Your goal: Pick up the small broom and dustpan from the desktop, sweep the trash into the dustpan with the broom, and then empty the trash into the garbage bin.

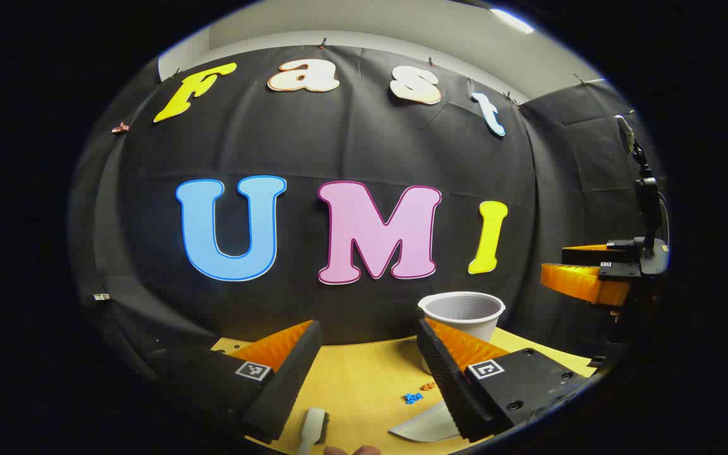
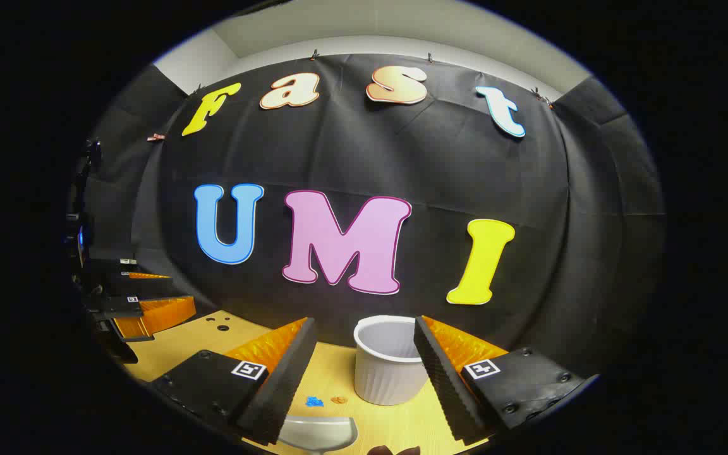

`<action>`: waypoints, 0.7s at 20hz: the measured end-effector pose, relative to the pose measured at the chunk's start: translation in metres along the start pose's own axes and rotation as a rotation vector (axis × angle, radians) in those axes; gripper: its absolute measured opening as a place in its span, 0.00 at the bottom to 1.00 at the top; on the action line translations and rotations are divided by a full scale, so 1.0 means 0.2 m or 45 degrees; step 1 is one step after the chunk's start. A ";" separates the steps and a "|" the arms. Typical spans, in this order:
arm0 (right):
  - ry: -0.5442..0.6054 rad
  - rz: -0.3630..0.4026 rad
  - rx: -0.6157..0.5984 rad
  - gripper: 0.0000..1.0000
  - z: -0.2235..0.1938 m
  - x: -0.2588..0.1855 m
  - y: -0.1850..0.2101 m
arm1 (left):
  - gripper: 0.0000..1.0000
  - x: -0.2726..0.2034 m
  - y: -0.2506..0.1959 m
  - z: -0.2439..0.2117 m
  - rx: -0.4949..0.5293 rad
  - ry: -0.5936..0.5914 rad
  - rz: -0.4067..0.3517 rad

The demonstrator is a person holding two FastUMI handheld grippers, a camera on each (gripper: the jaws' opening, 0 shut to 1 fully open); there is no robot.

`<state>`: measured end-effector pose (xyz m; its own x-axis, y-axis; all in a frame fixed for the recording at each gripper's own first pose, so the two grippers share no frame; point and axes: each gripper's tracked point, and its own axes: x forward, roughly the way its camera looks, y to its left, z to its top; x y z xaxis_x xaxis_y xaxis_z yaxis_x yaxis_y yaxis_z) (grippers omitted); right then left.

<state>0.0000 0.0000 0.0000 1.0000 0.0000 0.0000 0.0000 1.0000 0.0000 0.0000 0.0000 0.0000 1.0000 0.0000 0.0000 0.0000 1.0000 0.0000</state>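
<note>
My left gripper [image 1: 367, 328] is open above the yellow desktop [image 1: 364, 379], with nothing between its fingers. Low between them lies a white handle-like piece [image 1: 313, 430], possibly the small broom. The white dustpan's edge [image 1: 421, 426] pokes out by the right-hand finger. Small blue [image 1: 412, 398] and orange [image 1: 427, 385] trash bits lie near it. The white garbage bin [image 1: 462, 316] stands behind. My right gripper [image 2: 364, 322] is open and empty, with the dustpan [image 2: 316, 433] below it. Beyond the dustpan are blue [image 2: 314, 401] and brown [image 2: 339, 400] trash bits and the bin [image 2: 386, 366].
Each gripper appears off to the side in the other's view, the right gripper [image 1: 566, 265] and the left gripper [image 2: 171, 294], both held above the desktop [image 2: 212, 335]. The black cloth wall stands close behind the bin. A fingertip [image 1: 351, 450] peeks in at the bottom.
</note>
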 end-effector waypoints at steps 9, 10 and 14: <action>-0.002 0.002 0.001 0.97 0.00 0.01 0.01 | 0.97 0.00 0.00 0.00 0.005 0.005 -0.001; -0.001 0.000 -0.001 0.97 0.00 0.01 0.01 | 0.97 0.00 0.00 0.00 0.004 0.008 -0.002; 0.003 0.003 -0.003 0.97 0.00 0.01 0.01 | 0.97 0.00 0.00 0.00 -0.001 0.010 -0.001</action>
<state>0.0014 0.0026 0.0001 1.0000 0.0020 -0.0020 -0.0020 1.0000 -0.0026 0.0005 -0.0003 -0.0004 1.0000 -0.0011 -0.0076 0.0011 1.0000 -0.0007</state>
